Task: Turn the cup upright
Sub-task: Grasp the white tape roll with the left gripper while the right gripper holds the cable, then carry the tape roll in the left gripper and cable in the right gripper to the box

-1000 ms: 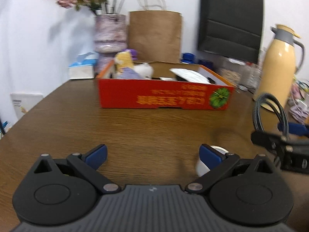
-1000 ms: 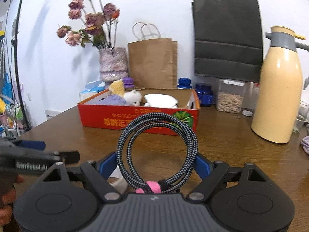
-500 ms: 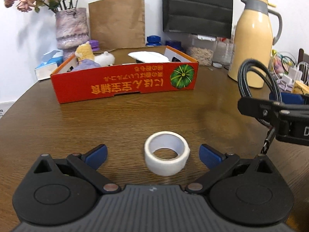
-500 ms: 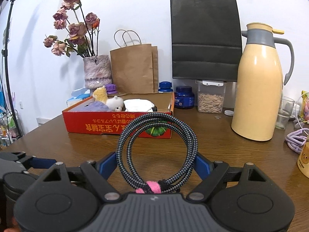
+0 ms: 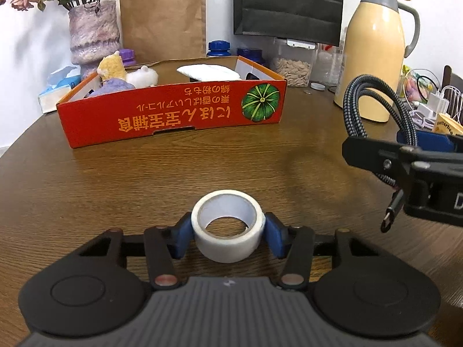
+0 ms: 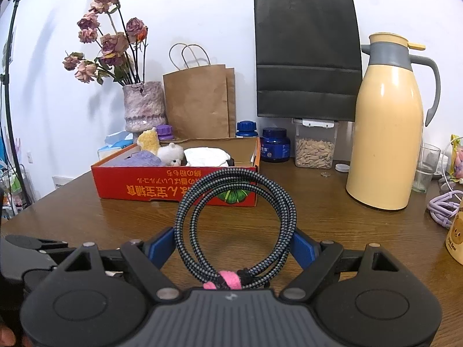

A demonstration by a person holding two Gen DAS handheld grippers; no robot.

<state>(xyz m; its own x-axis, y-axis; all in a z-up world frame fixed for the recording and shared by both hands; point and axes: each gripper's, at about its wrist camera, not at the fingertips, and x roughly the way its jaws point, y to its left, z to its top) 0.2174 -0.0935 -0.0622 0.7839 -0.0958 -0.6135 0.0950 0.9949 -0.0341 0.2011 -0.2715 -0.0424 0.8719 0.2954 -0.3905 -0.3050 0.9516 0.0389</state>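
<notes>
White, hollow masking-tape roll (image 5: pixel 227 225) sits pinched between our left gripper's (image 5: pixel 227 232) just-closed blue pads for lifting, while our right gripper (image 6: pixel 235 245) clamps a braided cable coil (image 6: pixel 235 222).

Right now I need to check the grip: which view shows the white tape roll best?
The left wrist view: the white tape roll sits centered between the left gripper pads, which have just closed onto it. In the right wrist view, I cannot make it out behind the gripper bodies.

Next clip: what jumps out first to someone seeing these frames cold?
The white tape roll on the brown table, pinched by the left gripper, whose jaws have just been closing. Then the braided cable coil in the right gripper, before the red box.
</notes>
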